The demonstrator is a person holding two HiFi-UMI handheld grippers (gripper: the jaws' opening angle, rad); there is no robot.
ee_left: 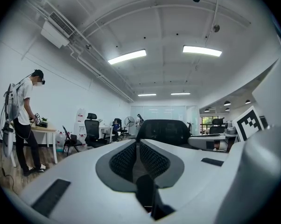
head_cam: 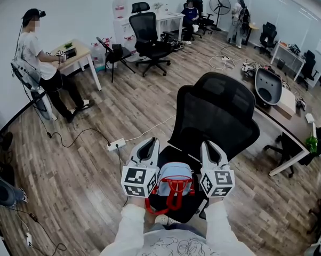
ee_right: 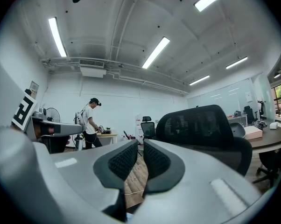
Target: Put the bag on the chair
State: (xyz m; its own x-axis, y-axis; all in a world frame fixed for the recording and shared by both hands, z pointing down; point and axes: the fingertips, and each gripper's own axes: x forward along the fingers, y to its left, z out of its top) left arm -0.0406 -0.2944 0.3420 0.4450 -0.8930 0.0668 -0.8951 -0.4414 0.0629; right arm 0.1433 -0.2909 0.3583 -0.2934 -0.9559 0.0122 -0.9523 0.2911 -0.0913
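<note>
A light blue bag (head_cam: 174,175) with red straps sits on the seat of a black mesh office chair (head_cam: 220,116), just in front of me. My left gripper (head_cam: 148,145) hovers at the bag's left side and my right gripper (head_cam: 210,147) at its right side, both pointing away from me toward the backrest. Neither touches the bag. In the left gripper view the jaws (ee_left: 137,146) are shut with nothing between them, and the chair back (ee_left: 165,127) rises ahead. The right gripper (ee_right: 140,146) is also shut and holds nothing, with the chair back (ee_right: 201,122) to its right.
A power strip (head_cam: 116,143) with a cable lies on the wooden floor left of the chair. A person (head_cam: 40,57) stands at a small table far left. Another black office chair (head_cam: 149,41) stands at the back. A long desk (head_cam: 288,127) runs along the right.
</note>
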